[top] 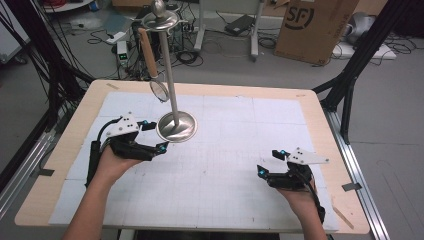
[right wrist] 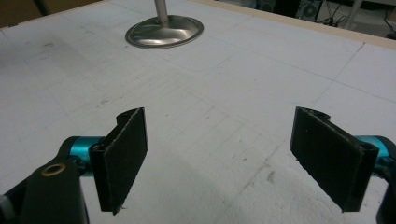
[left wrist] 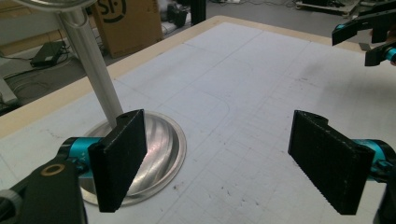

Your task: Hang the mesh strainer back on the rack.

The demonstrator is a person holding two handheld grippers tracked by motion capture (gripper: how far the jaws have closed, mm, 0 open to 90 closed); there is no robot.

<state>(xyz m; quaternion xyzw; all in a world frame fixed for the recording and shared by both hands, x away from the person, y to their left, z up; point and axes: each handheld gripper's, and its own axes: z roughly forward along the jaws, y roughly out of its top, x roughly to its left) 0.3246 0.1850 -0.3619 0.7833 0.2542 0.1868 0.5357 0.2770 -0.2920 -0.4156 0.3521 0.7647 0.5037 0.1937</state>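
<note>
Currently both grippers hover low over the white gridded table (top: 225, 190), each with its jaws spread wide and holding nothing.

Left gripper (top: 156, 138): sits just beside the polished steel stand (top: 176, 126), a round dished base with a slim upright pole and a small top disc. Seen from above, the base lies at about 1 o'clock from the jaws, near-touching. In the left gripper view the base (left wrist: 154, 154) sits partly behind the left-hand jaw, at roughly 10 o'clock; the pole rises toward 11 o'clock.

A wooden-handled wire-mesh strainer (top: 152, 70) hangs from the top disc, mesh ring downward, close beside the pole.

Right gripper (top: 270, 164): well apart from the stand, which lies at 10 o'clock from it on the table and near 12 o'clock in the right gripper view (right wrist: 164, 31).

Judgement: the step in hand looks like an approach to the stand. To do it well, steady the base or pole first, close squarely on the pole, and avoid knocking the strainer loose.
</note>
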